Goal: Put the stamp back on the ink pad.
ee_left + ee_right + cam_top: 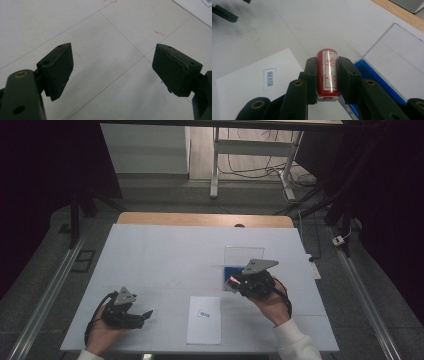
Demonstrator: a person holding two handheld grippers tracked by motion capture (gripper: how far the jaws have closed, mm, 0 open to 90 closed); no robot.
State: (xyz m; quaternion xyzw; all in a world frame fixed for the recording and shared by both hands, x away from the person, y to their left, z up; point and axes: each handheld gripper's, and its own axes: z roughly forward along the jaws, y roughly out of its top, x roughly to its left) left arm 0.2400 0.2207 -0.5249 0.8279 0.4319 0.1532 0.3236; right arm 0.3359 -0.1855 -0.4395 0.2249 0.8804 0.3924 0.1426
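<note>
My right gripper (234, 281) (327, 65) is shut on a red cylindrical stamp (327, 72) that has a white label with red characters. The stamp (232, 280) hangs just off the near left corner of a blue ink pad (230, 271) (372, 75). The pad's clear lid (243, 255) (397, 55) stands open behind it. A white sheet of paper (204, 319) (249, 85) with a small printed box lies nearer the front edge, to the stamp's left. My left gripper (144, 316) (112, 65) rests low over the table at the front left, open with nothing between its jaws.
The white table cover (165, 255) shows faint creases and small red marks (160, 33). A wooden table edge (205, 219) runs along the far side. Beyond it stand desk legs and cables (250, 167) on the floor.
</note>
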